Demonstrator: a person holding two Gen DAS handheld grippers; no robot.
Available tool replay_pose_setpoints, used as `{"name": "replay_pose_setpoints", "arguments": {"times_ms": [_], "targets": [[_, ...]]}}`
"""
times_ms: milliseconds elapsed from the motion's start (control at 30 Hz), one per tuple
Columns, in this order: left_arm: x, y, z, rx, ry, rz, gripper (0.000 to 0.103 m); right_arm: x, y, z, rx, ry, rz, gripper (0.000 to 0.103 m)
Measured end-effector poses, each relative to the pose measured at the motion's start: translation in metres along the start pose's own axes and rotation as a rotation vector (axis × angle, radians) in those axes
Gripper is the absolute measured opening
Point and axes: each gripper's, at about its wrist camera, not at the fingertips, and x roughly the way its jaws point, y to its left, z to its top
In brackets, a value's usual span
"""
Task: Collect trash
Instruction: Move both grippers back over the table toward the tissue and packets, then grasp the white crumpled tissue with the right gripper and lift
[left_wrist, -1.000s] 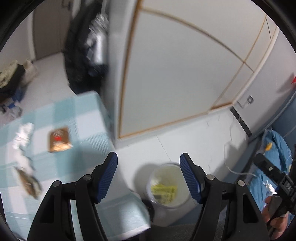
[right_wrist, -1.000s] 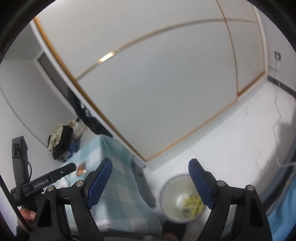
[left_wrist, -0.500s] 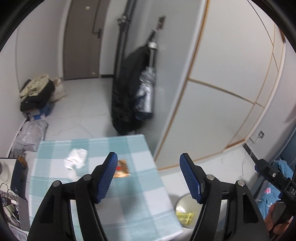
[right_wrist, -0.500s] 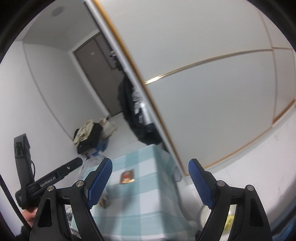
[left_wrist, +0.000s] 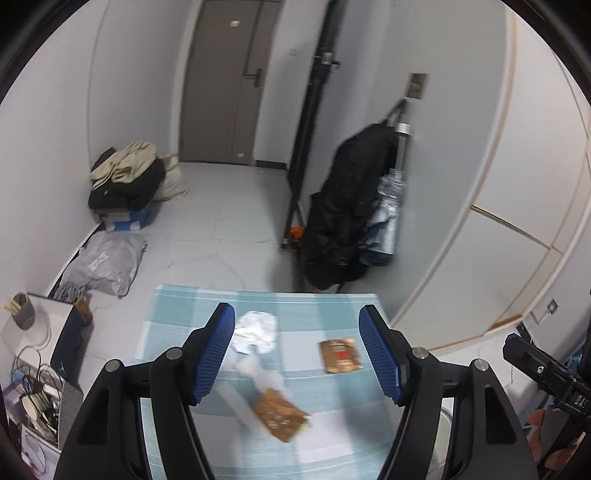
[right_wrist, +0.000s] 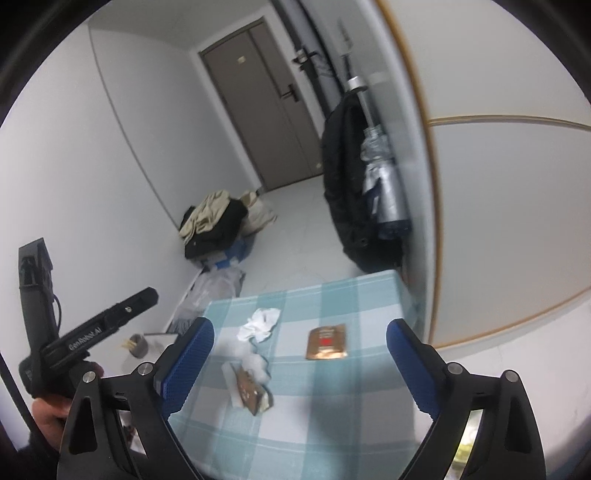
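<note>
Trash: crumpled tissue (left_wrist: 256, 330), brown wrapper (left_wrist: 340, 355), torn packet (left_wrist: 279, 413) mid-table, clear of checked tablecloth (left_wrist: 177, 306) edges.
Left gripper (left_wrist: 297, 356): parted, empty.
Right gripper (right_wrist: 300, 363): opening, empty.

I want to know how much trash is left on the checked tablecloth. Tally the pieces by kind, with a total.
Crumpled white tissue: 2, one at the far side and one nearer
Flat brown wrapper with a red mark: 1
Brown torn packet lying on white paper: 1
Total: 4
Neither gripper holds anything.
</note>
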Motion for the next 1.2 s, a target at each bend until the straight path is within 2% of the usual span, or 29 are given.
{"name": "replay_pose_setpoints", "arguments": {"times_ms": [133, 433, 800, 1033, 1200], "targets": [[0.012, 0.029, 0.002, -0.053, 0.032, 0.02, 0.066, 0.032, 0.017, 0.003, -0.042, 0.041, -0.003, 0.095], [0.035, 0.081, -0.004, -0.14, 0.074, 0.067, 0.067, 0.128, 0.038, 0.003, -0.098, 0.2, 0.022, 0.095], [0.054, 0.114, 0.004, -0.183, 0.136, 0.063, 0.072, 0.258, 0.063, -0.012, -0.222, 0.405, 0.079, 0.095], [0.065, 0.12, 0.004, -0.186, 0.176, 0.078, 0.073, 0.296, 0.084, -0.03, -0.36, 0.455, 0.104, 0.095], [0.072, 0.12, 0.003, -0.177, 0.205, 0.079, 0.073, 0.315, 0.093, -0.043, -0.438, 0.503, 0.06, 0.096]]}}
